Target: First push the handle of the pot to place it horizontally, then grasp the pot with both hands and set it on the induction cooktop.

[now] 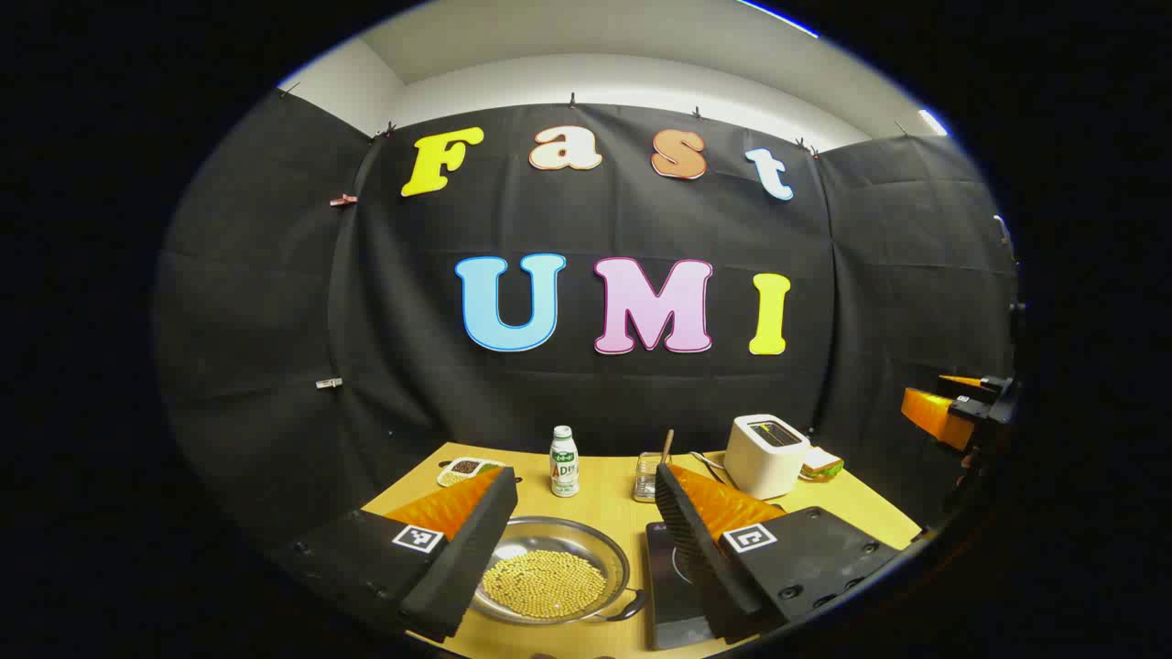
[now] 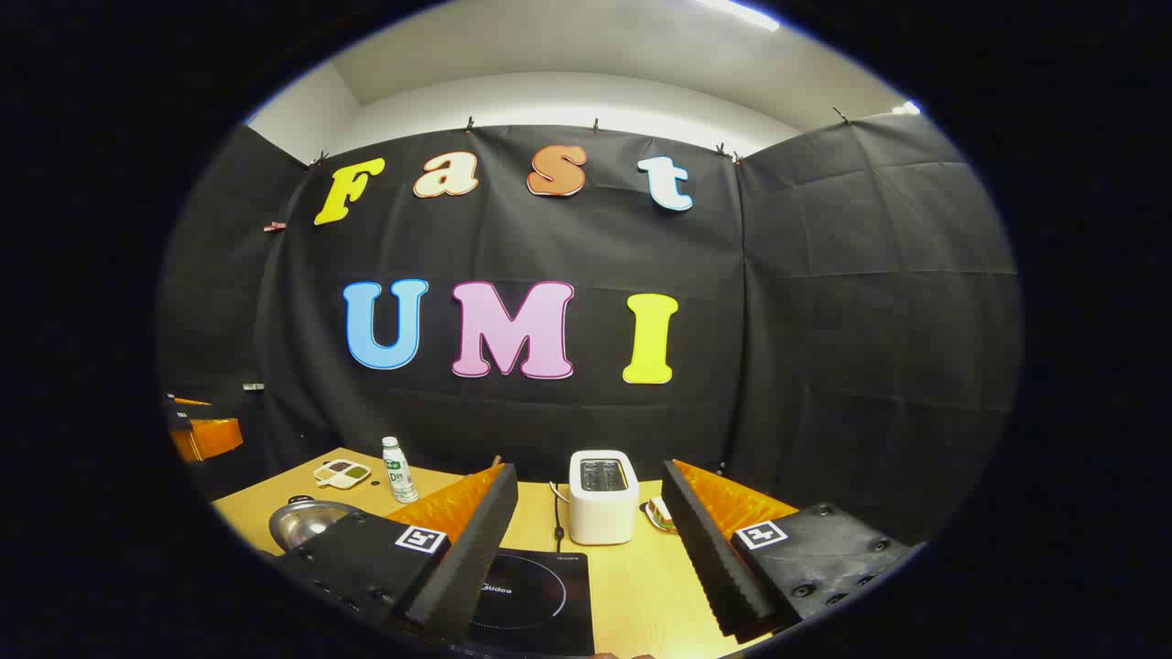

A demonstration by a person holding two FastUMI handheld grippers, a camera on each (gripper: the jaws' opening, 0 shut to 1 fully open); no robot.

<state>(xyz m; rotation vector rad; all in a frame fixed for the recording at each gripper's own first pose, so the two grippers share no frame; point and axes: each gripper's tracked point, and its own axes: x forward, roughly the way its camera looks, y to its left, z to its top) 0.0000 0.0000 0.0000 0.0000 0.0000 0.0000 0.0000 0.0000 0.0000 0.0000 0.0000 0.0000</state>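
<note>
Your left tool (image 1: 586, 540) hangs above the near edge of the light wooden table (image 1: 604, 485), level and aimed at the back wall, with its two fingers spread wide and nothing between them. Through that gap in the left gripper view you see the shallow round steel pot (image 1: 549, 578), holding a bed of small yellow beans and sitting flat on the table. One dark loop handle (image 1: 628, 607) shows at its near right rim, just beside the black glass induction cooktop (image 1: 673, 586) to its right. Pot and cooktop lie side by side; you cannot tell from here whether they touch.

Your right tool (image 2: 591, 540) is held at about the same height, also level and facing the wall, its fingers standing wide apart and gripping nothing. It sits over the cooktop (image 2: 536, 595), whose surface shows between the fingers. The pot (image 2: 307, 522) lies to the left of the left finger, its rim partly hidden behind it.

Farther back, a white toaster (image 2: 602, 499) stands behind the cooktop, with a small white bottle with a green label (image 1: 564, 462) and a small divided dish of grains (image 1: 465, 470) toward the left rear. In the left gripper view the right tool (image 1: 952, 412) appears at the far right edge, well above table level.
</note>
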